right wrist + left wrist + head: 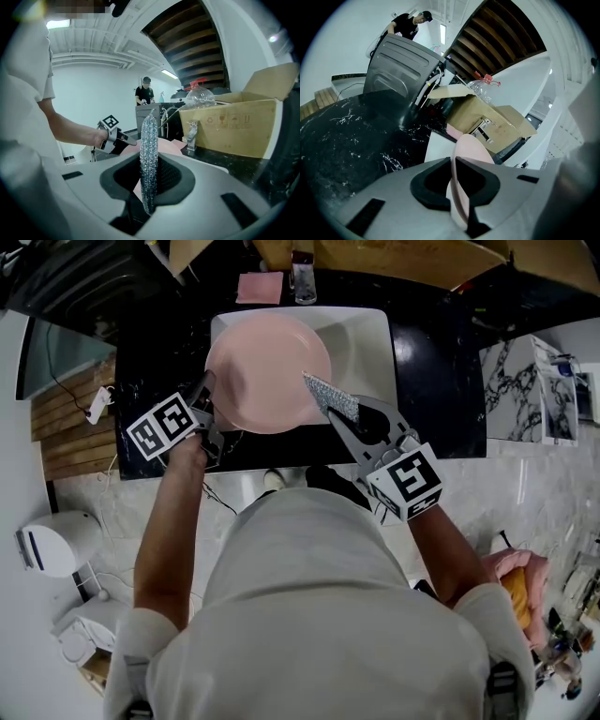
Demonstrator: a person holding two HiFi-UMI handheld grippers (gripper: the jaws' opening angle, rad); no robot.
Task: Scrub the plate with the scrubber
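Now the left tongs (206,388) pinch the pink plate (267,371) by its left rim above the sink (370,334); the right tongs (339,413) clamp the scrubber (328,395), its tip pointing leftward over the plate's right rim.

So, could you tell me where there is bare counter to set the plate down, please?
The black counter right of the sink is bare up to the marbled panel. Left of the sink a smaller strip is free. Behind it is crowded: pink cloth, tap, cardboard boxes.
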